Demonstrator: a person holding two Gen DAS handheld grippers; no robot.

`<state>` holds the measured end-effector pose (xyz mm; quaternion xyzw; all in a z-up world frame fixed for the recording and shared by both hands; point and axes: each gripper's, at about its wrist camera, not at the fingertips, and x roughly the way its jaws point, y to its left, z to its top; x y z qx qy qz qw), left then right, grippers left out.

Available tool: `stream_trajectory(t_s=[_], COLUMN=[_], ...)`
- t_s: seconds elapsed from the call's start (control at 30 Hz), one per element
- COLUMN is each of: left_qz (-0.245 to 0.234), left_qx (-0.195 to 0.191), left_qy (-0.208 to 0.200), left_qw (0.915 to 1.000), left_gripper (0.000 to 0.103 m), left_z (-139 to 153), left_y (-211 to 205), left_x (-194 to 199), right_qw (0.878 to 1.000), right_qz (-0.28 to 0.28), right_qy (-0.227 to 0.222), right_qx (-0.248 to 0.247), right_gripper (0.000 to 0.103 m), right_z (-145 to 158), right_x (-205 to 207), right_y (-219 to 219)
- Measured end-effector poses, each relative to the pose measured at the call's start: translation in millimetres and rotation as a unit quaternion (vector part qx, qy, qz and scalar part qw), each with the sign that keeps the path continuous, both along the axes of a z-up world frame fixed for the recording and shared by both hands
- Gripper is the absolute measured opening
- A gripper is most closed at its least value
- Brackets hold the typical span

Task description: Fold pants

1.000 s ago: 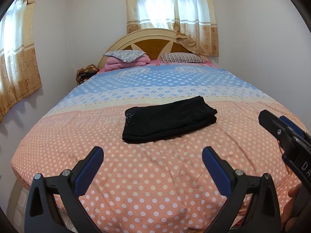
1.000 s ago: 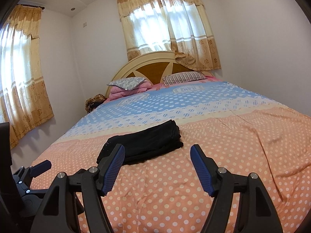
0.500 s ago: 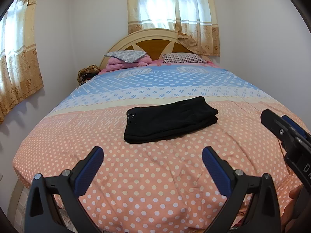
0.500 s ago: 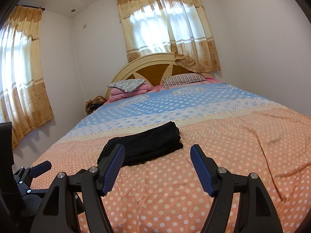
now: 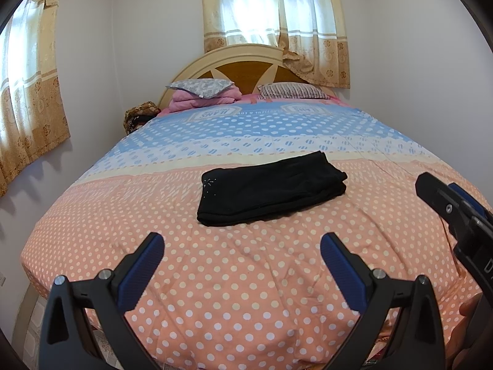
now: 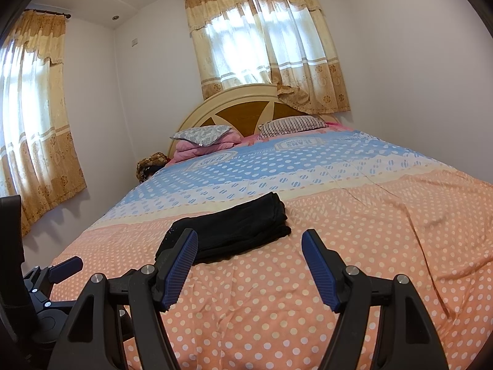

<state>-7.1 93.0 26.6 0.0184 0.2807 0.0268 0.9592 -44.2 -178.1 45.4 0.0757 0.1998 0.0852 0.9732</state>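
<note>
Nothing of note has changed over the last second: the same bed [image 5: 246,277] with its peach polka-dot cover fills both views, and the framing has at most crept a touch. Near the middle of the cover, where the peach band meets the pale and blue stripes, lie the black pants [image 5: 271,188], already gathered into a compact, layered rectangle with one thick folded edge toward the cameras. They rest flat, untouched by either tool, and their outline matches what it was a second ago.

Behind them, at the headboard [image 5: 246,67], sit a grey patterned pillow [image 5: 200,86] on a pink bundle and a striped pillow [image 5: 291,91].

Both tools stay hovering at the foot of the bed, well apart from the garment. The left hand-held gripper [image 5: 242,262] has its blue pads spread wide over bare cover, with nothing between them. The right hand-held gripper [image 6: 249,265] is likewise spread and empty; its left pad overlaps the pants only in line of sight.

With the pants neatly stacked, both tools released and everything still, the folding looks finished, or very nearly so; at most a final smoothing could remain.
</note>
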Motion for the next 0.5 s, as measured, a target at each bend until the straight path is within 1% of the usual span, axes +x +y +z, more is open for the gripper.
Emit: stream_trajectory(t_s=[0.5], left_qz=[0.003], left_qx=[0.000], left_qy=[0.002], left_qw=[1.0000], left_gripper=[0.103], left_z=[-0.1], left_y=[-0.5], left_x=[0.2], right_qw=[1.000], right_qz=[0.000], right_qy=[0.001], right_qx=[0.001], right_gripper=[0.072], right_z=[-0.3], right_x=[0.2], right_y=[-0.2])
